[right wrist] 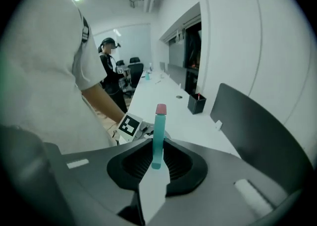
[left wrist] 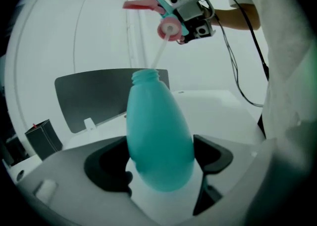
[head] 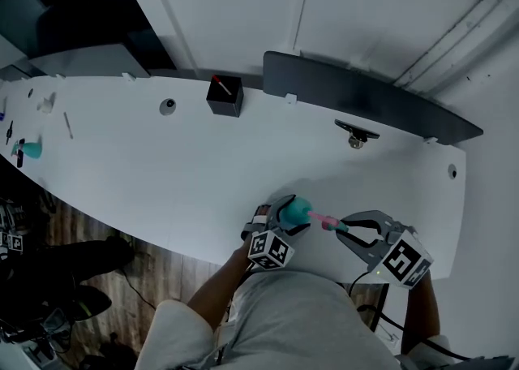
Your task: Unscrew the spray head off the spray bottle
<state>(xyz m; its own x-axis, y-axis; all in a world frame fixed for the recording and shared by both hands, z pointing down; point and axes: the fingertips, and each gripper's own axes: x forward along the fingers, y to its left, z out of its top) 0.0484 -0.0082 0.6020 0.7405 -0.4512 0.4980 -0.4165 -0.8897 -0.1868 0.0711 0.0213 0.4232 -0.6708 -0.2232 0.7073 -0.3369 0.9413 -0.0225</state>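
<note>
Here, above the white worktop, the left claw clamps the belly of the smooth teal plastic bottle. The right claw pinches the pink-and-teal spray head, clear of the open neck. Both look light and slippery, probably best gripped at belly and collar.

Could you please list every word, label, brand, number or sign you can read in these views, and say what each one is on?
No readable text in any view.
Marker cubes: black-and-white square patterns only, no letters or digits.
Spray bottle: plain teal, no label showing.
Spray head: no print visible.
Black box: too small to show any print.
</note>
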